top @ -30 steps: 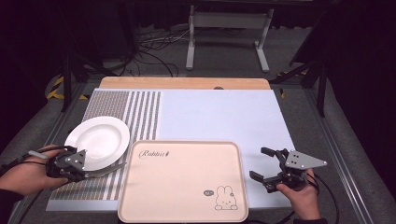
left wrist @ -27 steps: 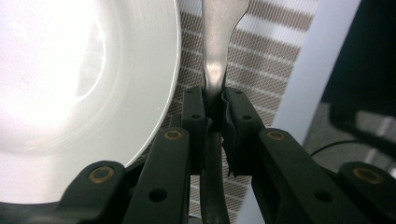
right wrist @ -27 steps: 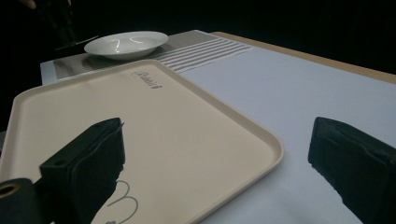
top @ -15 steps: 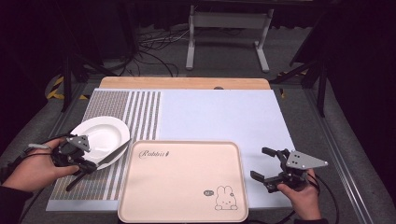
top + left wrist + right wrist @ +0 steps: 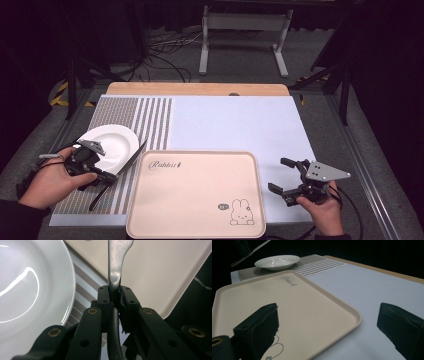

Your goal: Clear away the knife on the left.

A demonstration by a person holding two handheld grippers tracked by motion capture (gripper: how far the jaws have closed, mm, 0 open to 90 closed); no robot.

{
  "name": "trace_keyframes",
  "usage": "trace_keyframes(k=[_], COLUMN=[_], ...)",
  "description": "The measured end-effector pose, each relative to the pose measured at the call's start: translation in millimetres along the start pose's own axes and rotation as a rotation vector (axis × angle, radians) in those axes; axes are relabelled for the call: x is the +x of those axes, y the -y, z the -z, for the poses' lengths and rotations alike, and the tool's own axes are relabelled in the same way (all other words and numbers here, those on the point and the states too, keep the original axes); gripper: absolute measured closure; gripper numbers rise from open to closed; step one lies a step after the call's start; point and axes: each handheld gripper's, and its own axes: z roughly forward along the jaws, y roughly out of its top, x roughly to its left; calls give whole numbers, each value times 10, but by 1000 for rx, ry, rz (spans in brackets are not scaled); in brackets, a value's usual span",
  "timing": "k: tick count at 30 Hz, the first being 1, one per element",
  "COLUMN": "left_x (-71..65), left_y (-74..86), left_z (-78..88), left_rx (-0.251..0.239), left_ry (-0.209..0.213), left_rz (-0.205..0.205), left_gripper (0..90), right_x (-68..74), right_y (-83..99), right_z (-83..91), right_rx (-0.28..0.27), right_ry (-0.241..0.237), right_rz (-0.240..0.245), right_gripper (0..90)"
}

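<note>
The left claw (image 5: 97,172), clenched on what is probably a knife (image 5: 115,270), is lifting it off the striped mat (image 5: 130,117) beside the plate (image 5: 112,145) toward the tray (image 5: 195,195), while the right claw (image 5: 286,176) is waiting released.

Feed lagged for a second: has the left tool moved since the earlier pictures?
Yes. The left tool, shut on a knife, has lifted off the striped mat and drifted left, away from the tray, beside the white plate.

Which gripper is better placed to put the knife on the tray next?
The left gripper, probably. Its jaws are already shut on the knife beside the tray. The right gripper is open and empty at the tray's other side.
</note>
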Motion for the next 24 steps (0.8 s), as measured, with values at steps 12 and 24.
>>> trace_keyframes(k=[12,24], left_x=[-174,-312], left_y=[-171,-302], left_z=[-153,-334], left_rx=[8,24], left_ry=[45,93], left_rz=[-12,-7], left_gripper=[800,800], right_x=[-5,-8], right_y=[5,5], right_z=[12,20], right_rx=[-4,-5], right_ry=[0,2], right_rz=[-3,-2], right_gripper=[46,46])
